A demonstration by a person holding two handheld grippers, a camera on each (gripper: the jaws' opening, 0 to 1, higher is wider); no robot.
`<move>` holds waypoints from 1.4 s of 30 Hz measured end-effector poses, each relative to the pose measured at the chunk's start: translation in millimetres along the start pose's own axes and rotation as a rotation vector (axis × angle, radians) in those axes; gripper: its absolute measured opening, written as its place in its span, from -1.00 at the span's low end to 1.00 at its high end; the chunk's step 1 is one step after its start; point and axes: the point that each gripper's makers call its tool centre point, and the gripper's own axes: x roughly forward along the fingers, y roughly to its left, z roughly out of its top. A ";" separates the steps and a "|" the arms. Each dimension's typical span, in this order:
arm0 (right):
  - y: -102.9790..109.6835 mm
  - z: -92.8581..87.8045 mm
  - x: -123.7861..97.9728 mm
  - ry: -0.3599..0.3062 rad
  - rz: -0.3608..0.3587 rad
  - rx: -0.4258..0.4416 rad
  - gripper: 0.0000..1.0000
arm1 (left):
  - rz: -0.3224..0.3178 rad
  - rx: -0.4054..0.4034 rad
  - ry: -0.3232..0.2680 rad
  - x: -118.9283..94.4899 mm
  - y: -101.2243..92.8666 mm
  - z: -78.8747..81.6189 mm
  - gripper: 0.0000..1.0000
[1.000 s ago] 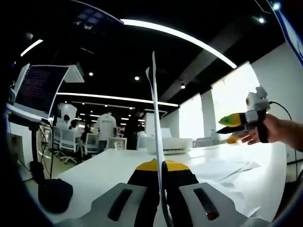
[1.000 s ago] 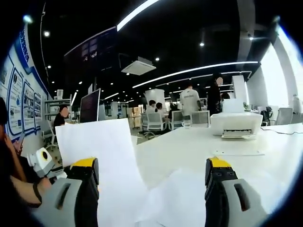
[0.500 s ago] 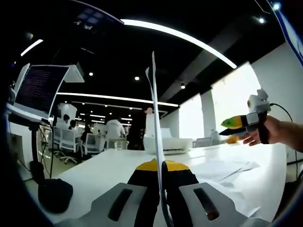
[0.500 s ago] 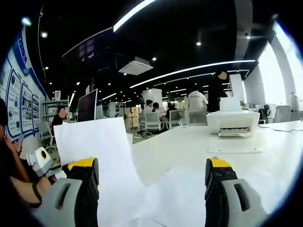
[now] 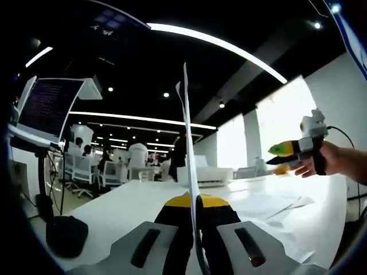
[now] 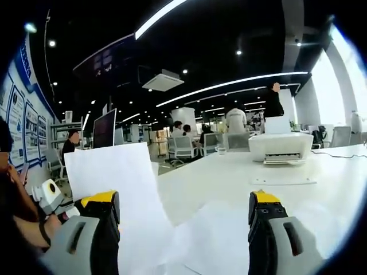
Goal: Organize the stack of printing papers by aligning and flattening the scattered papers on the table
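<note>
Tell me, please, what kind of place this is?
Most likely an open-plan office: a white desktop printer on a long white table, pale swivel office chairs behind, and a dark computer monitor on a stand.

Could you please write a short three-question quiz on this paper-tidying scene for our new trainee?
1. True or false: the left gripper is shut on an upright sheet of paper.
2. How do the right gripper's jaws stand: A) shut, B) wide apart?
3. What white machine stands far along the table?

Key: 1 true. 2 B. 3 A printer.
</note>
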 end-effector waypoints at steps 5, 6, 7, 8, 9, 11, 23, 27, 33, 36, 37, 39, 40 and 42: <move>-5.9 -2.5 -1.6 0.003 -0.011 0.006 0.76 | 0.000 -0.002 0.000 0.0 0.0 0.0 -0.87; -7.4 -3.6 -2.1 0.006 -0.014 0.007 0.76 | 0.000 -0.002 0.000 0.1 0.0 0.0 -0.87; -8.5 -4.2 -2.5 0.006 -0.017 0.008 0.76 | -0.001 -0.002 0.000 0.1 -0.2 0.1 -0.87; -9.5 -4.7 -2.9 0.007 -0.018 0.009 0.76 | -0.001 -0.002 0.000 0.1 -0.3 0.1 -0.87; -10.4 -5.1 -3.3 0.007 -0.020 0.010 0.76 | 0.000 -0.002 0.000 0.1 -0.3 0.2 -0.87; -11.5 -5.8 -3.7 0.010 -0.023 0.009 0.76 | 0.001 -0.004 0.000 0.1 -0.1 0.1 -0.87; -20.5 -14.8 -5.8 0.019 -0.036 0.037 0.75 | 0.001 -0.003 0.001 -0.1 0.1 -0.2 -0.87; -22.8 -16.7 -7.3 0.021 -0.041 0.044 0.75 | 0.001 -0.003 0.001 -0.2 0.0 -0.2 -0.87; -29.6 -22.7 -10.0 0.029 -0.055 0.050 0.75 | 0.001 -0.004 -0.001 -0.5 -0.3 0.3 -0.87; -33.8 -24.9 -11.7 0.033 -0.063 0.053 0.75 | 0.002 -0.004 -0.001 -0.4 -0.3 0.3 -0.87; -36.2 -25.3 -12.3 0.033 -0.067 0.054 0.75 | 0.002 -0.004 -0.001 -0.4 -0.3 0.3 -0.87; -43.2 -26.5 -13.8 0.035 -0.080 0.063 0.75 | 0.001 -0.004 -0.001 -0.4 -0.4 0.3 -0.87; -46.5 -27.0 -14.8 0.035 -0.086 0.068 0.75 | 0.001 -0.004 -0.001 -0.4 -0.4 0.3 -0.87; -52.3 -27.9 -17.0 0.034 -0.098 0.075 0.75 | 0.001 -0.004 -0.001 -0.4 -0.4 0.3 -0.87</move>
